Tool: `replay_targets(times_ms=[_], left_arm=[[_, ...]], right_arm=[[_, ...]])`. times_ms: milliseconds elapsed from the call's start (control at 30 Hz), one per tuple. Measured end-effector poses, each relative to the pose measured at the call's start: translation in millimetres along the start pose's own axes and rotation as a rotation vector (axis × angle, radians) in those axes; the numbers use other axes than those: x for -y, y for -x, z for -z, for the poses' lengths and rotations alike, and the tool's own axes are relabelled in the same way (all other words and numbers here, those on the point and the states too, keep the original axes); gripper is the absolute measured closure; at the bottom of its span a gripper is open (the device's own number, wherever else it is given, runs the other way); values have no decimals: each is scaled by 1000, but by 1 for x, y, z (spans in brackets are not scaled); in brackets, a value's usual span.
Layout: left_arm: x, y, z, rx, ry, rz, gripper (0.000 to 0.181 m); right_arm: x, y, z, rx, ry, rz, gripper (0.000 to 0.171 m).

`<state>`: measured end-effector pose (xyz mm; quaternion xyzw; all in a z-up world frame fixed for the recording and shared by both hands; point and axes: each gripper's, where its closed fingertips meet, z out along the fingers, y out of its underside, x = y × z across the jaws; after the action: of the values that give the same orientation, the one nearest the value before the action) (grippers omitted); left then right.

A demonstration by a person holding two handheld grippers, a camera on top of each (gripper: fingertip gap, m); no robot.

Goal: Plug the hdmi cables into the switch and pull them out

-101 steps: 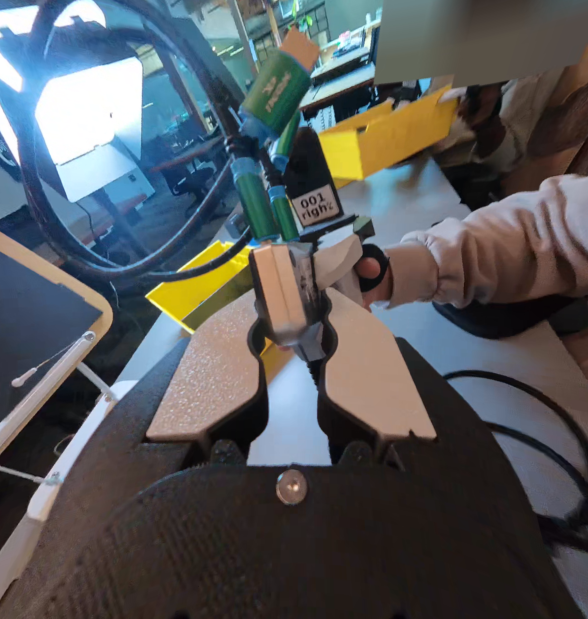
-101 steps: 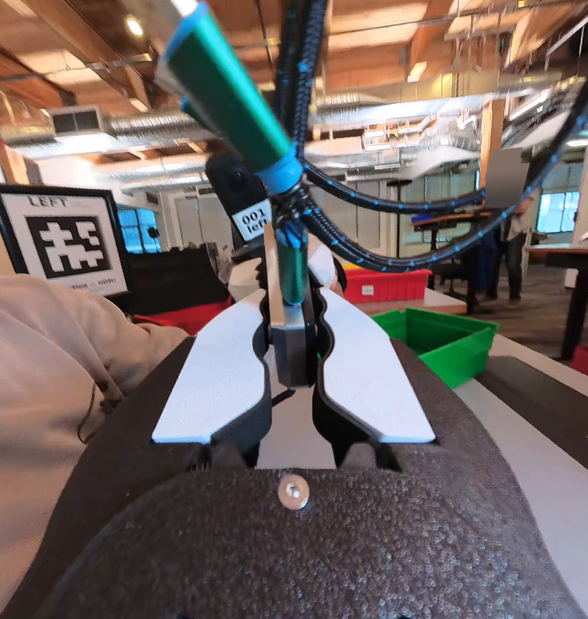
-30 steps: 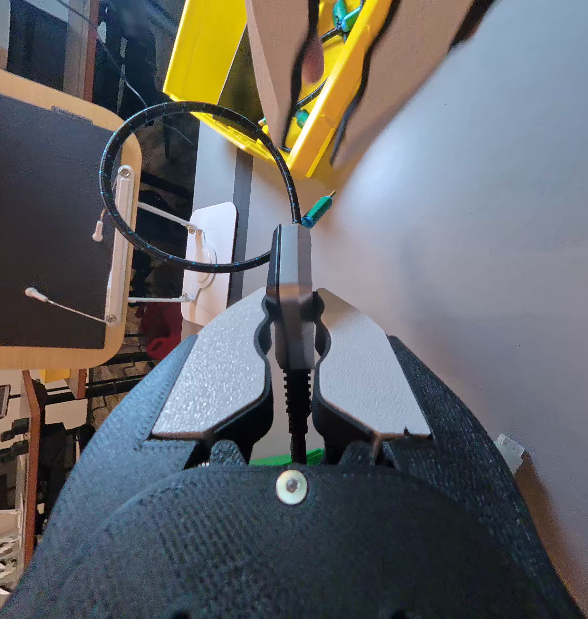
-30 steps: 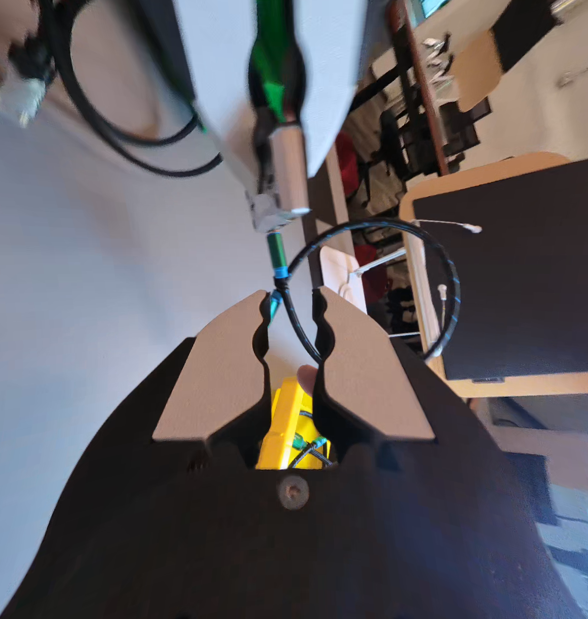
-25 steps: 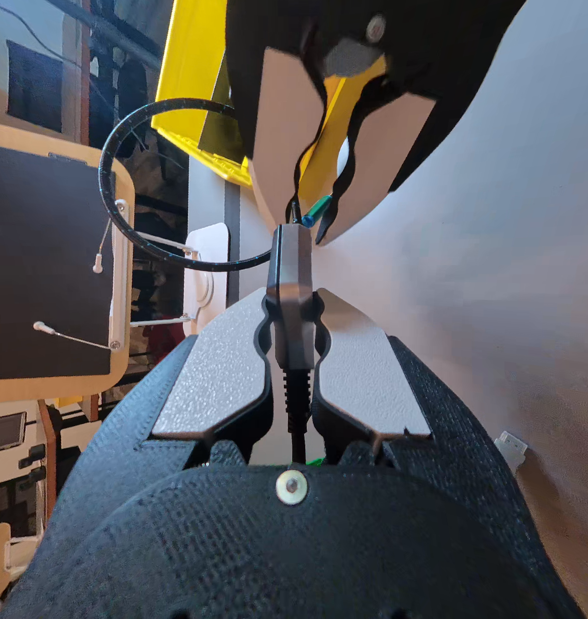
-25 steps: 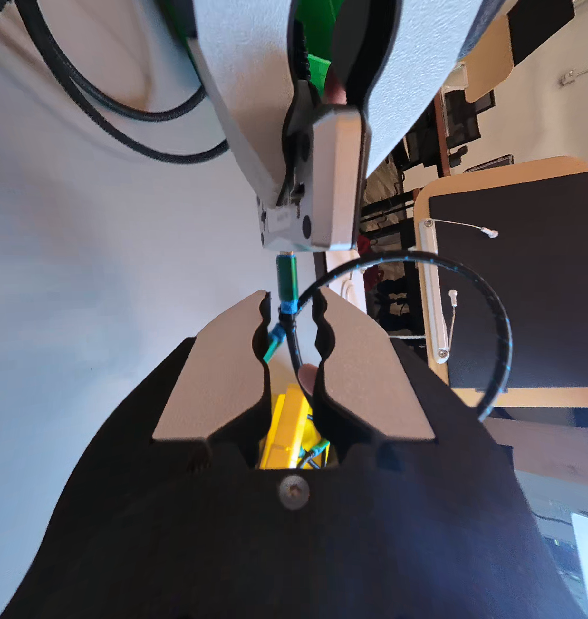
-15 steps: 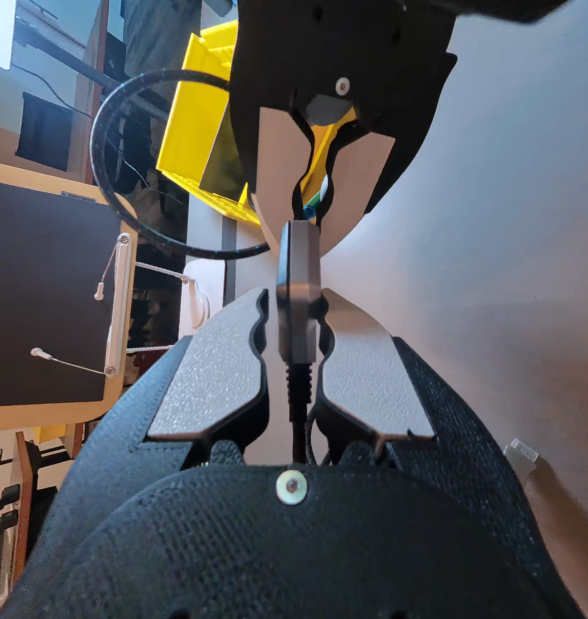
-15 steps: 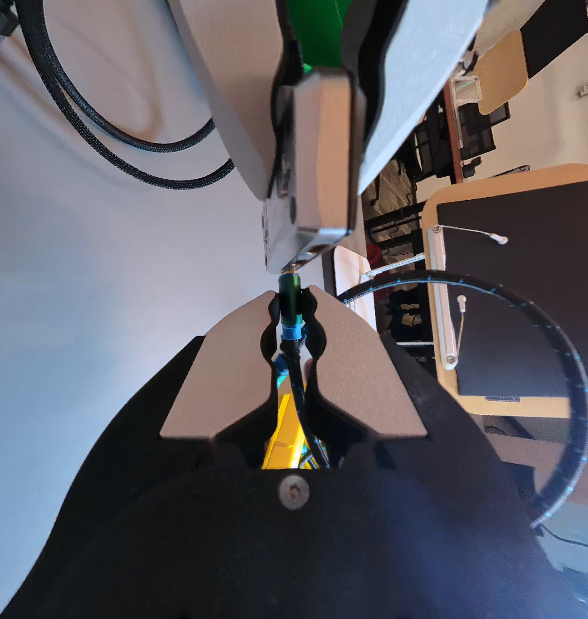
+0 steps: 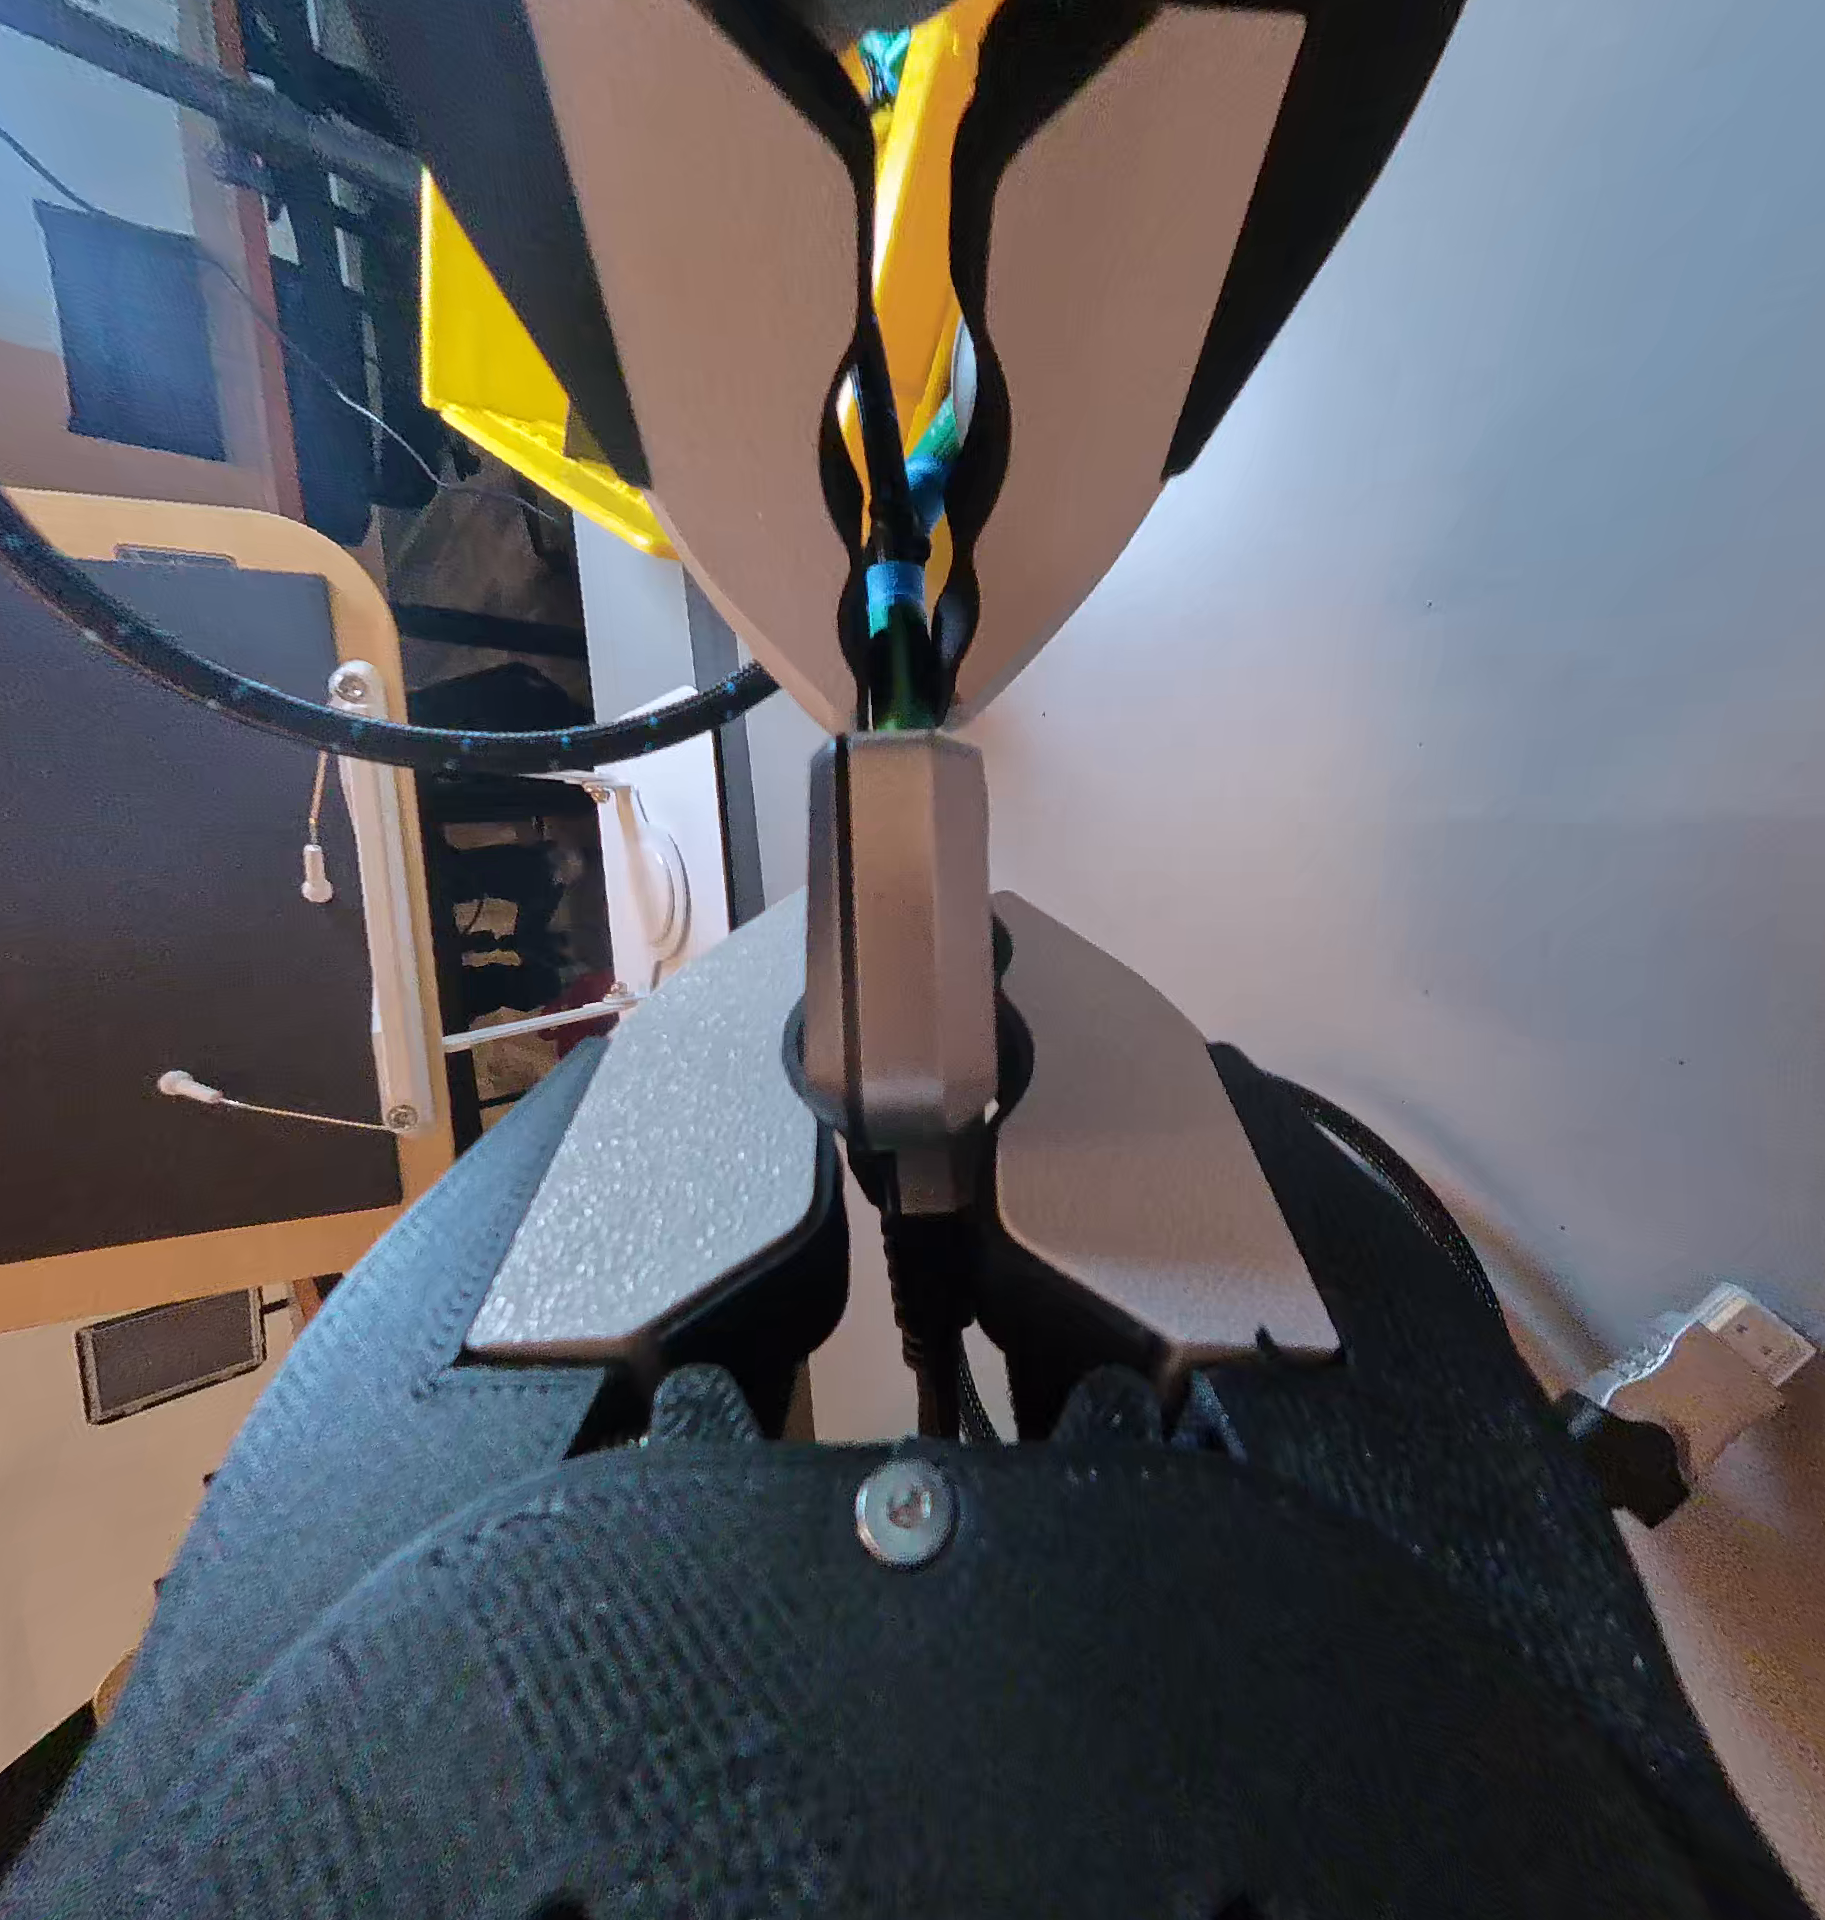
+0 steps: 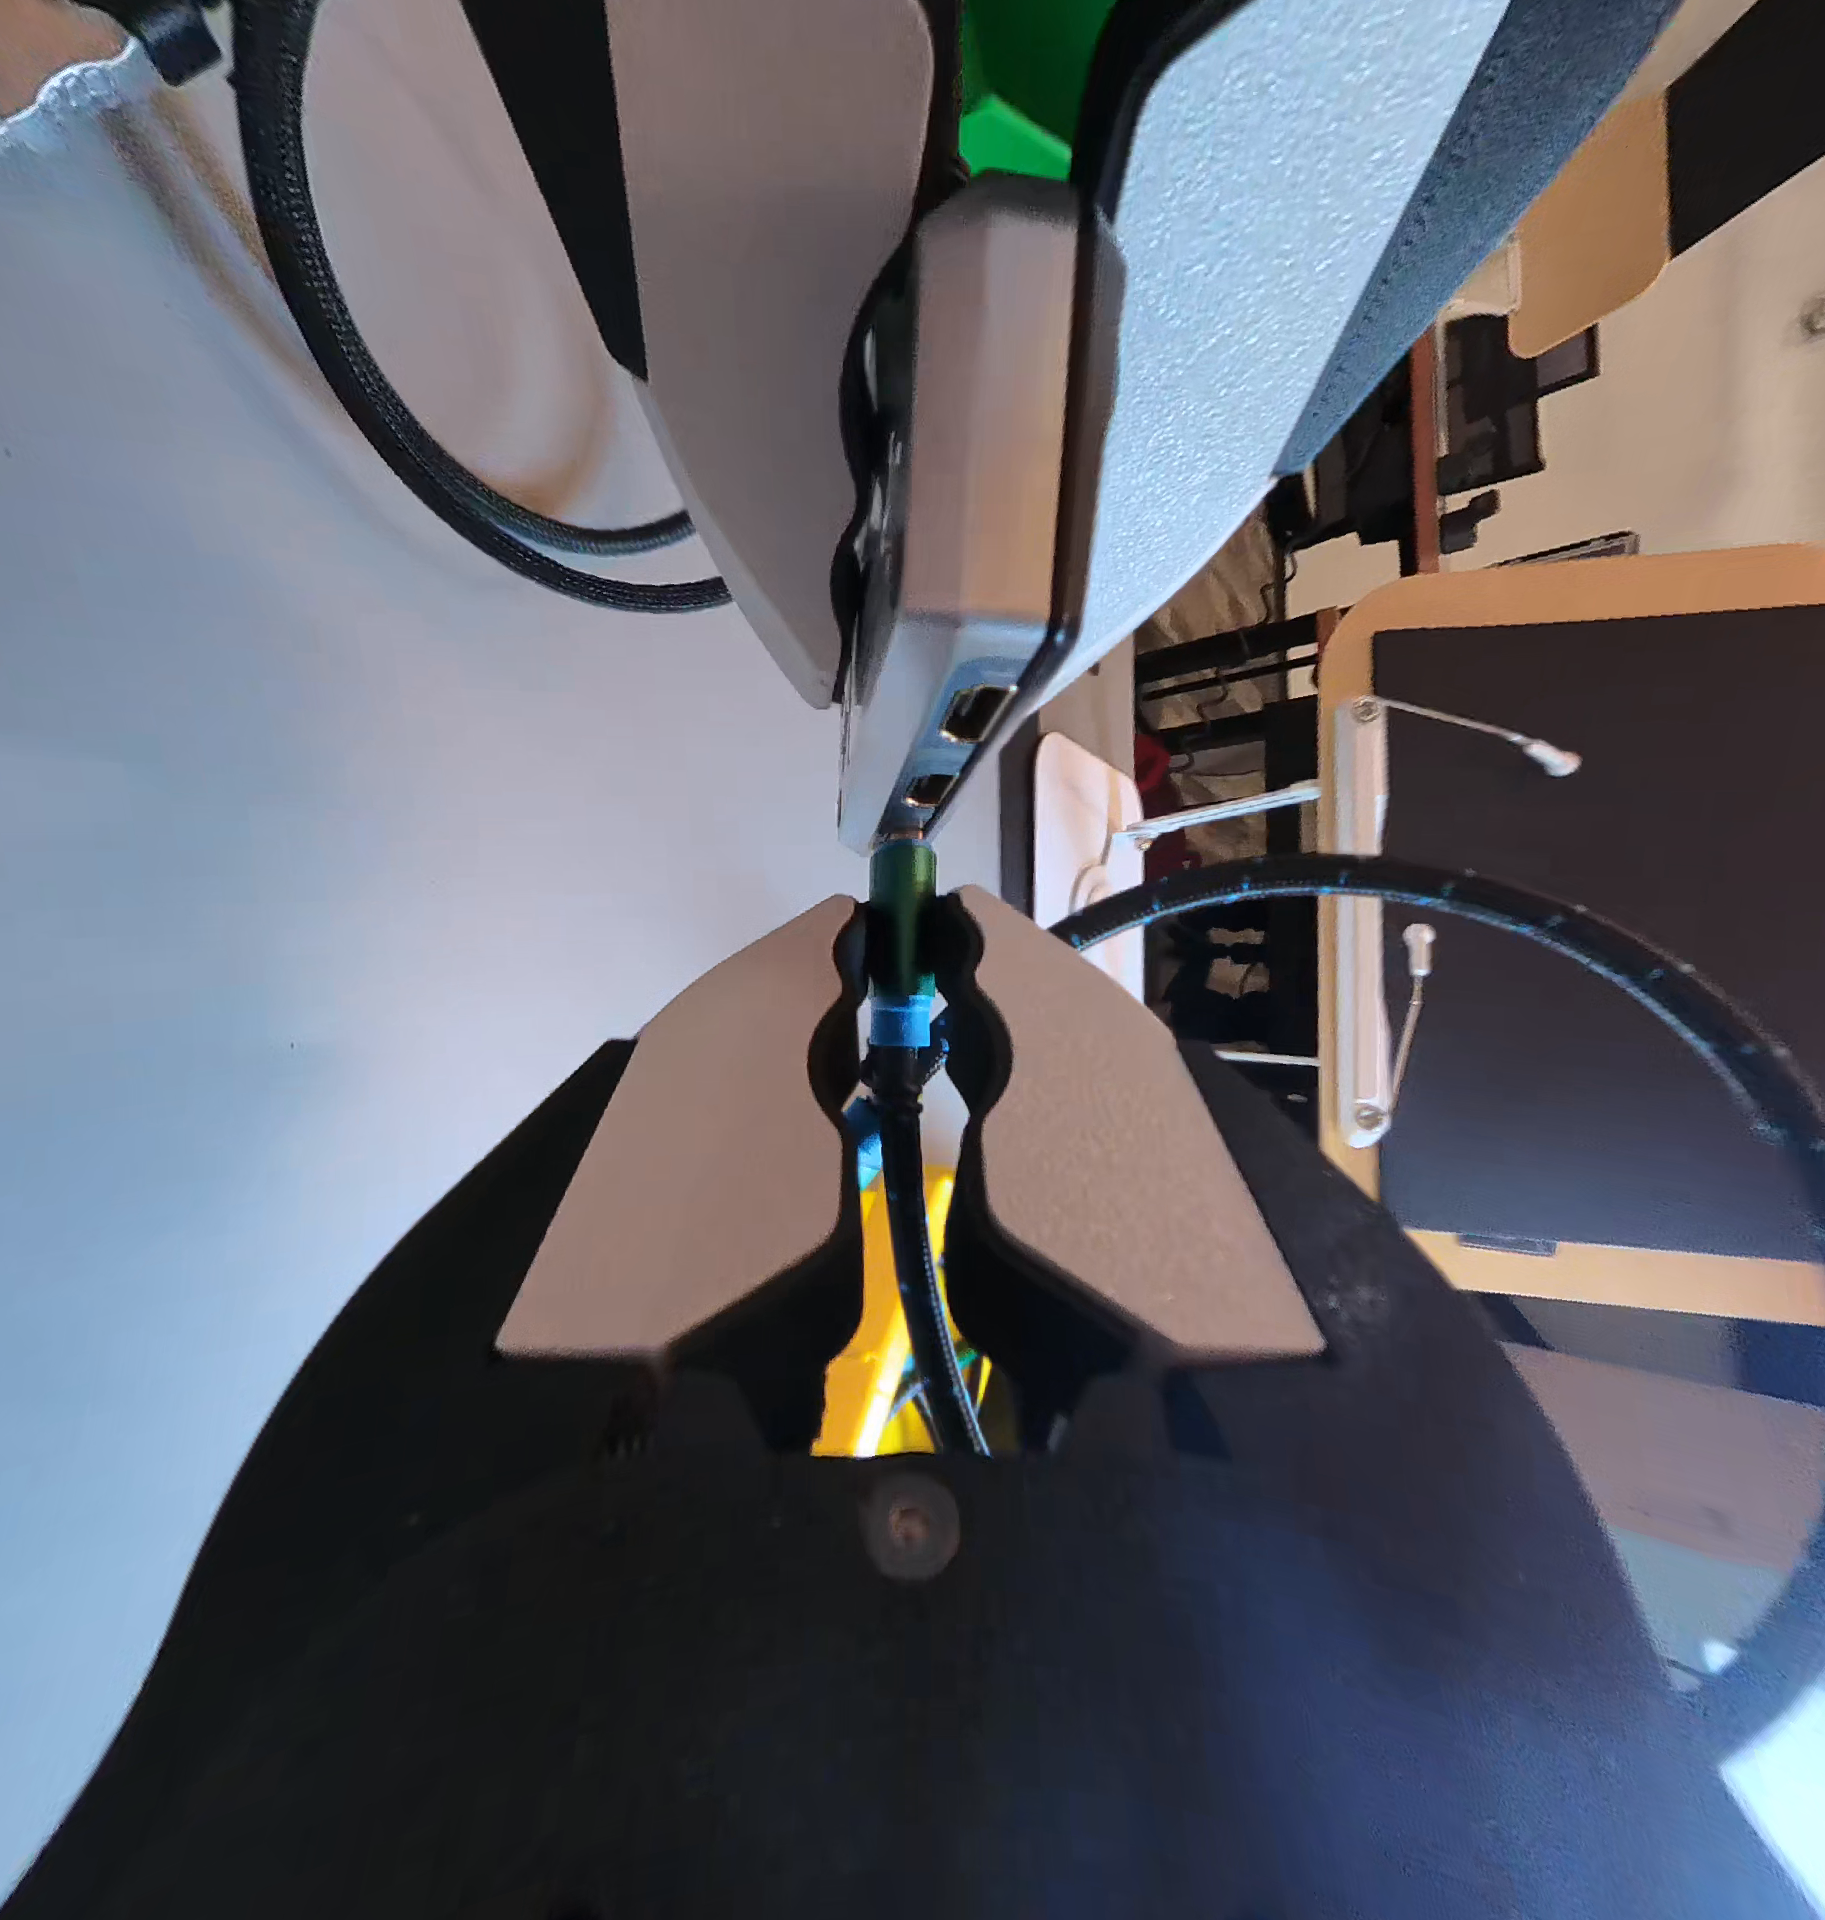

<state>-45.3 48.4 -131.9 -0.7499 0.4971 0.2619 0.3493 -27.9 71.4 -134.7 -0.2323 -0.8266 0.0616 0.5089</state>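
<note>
- Left gripper (image 9: 903, 997): pale fingers pinched on the slim grey metal switch box (image 9: 903, 935), which stands edge-on between them. The switch's own black braided lead (image 9: 929, 1340) runs back between the fingers toward the gripper body.
- Same grip from the right wrist view: left gripper (image 10: 949, 436) clamps the grey switch box (image 10: 975, 436) from above, port face toward the camera. Two small ports on that face sit bare; a plug is at the lowest one.
- Green metal hdmi plug (image 10: 900, 914) with a blue collar: nose touches the switch's port face. How far it is seated, I can't tell.
- Right gripper (image 10: 900, 935): fingers pressed onto the green plug, fingertips just short of the switch. Its black braided cable with blue flecks (image 10: 923, 1226) trails back between the fingers, then loops wide off to the right.
- In the left wrist view the right gripper (image 9: 903, 665) comes in from the top, tips almost meeting the switch's far end, green plug (image 9: 900, 686) showing dark in the gap.
- Flecked cable (image 9: 388, 727) arcs across the left side of that view.
- Yellow plastic bin (image 9: 482, 343) sits behind the right gripper, at the table edge.
- White table top (image 9: 1459, 727) fills the right side of the left wrist view.
- Loose silver connector with a black boot (image 9: 1708, 1377) lies on the table, right of the left gripper, unheld.
- Black board in a pale wooden frame (image 10: 1614, 935) stands off the table, past the cable loop.
</note>
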Motion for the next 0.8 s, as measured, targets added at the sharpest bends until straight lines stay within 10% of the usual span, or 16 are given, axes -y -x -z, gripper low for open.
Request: replay_targets(times_ms=[300, 400, 633, 800], left_arm=[[1, -5, -18, -70, -15, 140, 156], [-61, -3, -30, -32, 287, 117, 157], [-87, 18, -26, -26, 122, 342, 158], [-69, 43, 4, 65, -10, 387, 157]], right_arm=[[-17, 8, 5, 122, 80, -72, 159], [-49, -3, 20, 90, 205, -81, 159], [-92, -94, 91, -254, 37, -397, 159], [-126, -95, 62, -265, -4, -696, 160]])
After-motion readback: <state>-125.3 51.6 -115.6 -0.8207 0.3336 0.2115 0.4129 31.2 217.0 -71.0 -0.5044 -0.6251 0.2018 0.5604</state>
